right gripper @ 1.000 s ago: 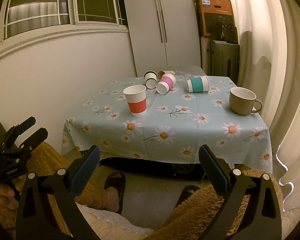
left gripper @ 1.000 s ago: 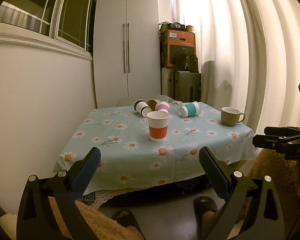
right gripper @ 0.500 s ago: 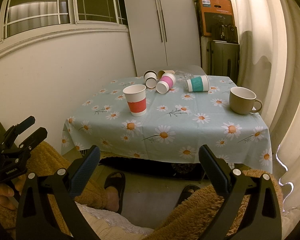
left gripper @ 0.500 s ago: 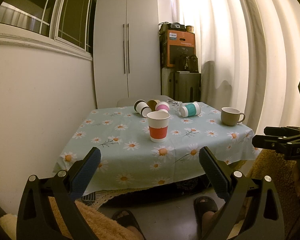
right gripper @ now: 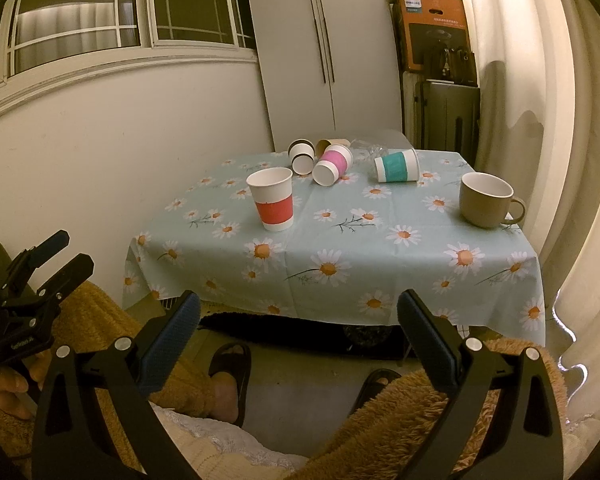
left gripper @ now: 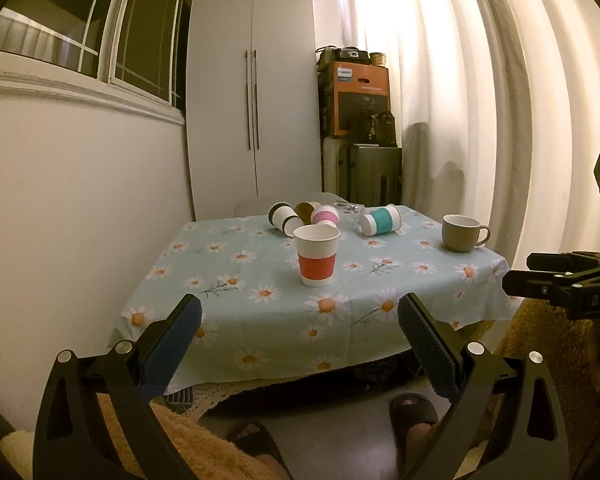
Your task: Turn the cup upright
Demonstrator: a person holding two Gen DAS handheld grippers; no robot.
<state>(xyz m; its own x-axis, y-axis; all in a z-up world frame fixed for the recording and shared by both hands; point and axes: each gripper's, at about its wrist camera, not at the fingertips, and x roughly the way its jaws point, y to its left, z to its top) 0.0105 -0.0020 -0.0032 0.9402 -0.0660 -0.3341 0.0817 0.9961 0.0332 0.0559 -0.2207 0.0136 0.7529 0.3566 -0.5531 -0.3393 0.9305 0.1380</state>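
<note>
Several paper cups lie on their sides at the far end of the table: a pink-banded cup (right gripper: 333, 165), a teal-banded cup (right gripper: 397, 165), a dark-banded cup (right gripper: 302, 156) and a brown cup (left gripper: 306, 210). A red-banded cup (right gripper: 271, 199) stands upright nearer me; it also shows in the left wrist view (left gripper: 317, 255). My left gripper (left gripper: 300, 344) is open and empty, well short of the table. My right gripper (right gripper: 298, 340) is open and empty, also short of the table's near edge.
A beige mug (right gripper: 488, 200) stands upright at the table's right side. The daisy tablecloth (right gripper: 340, 264) hangs over the near edge. A white wall is at the left, curtains at the right, a cupboard (left gripper: 252, 128) behind. My slippered feet (right gripper: 230, 380) are below.
</note>
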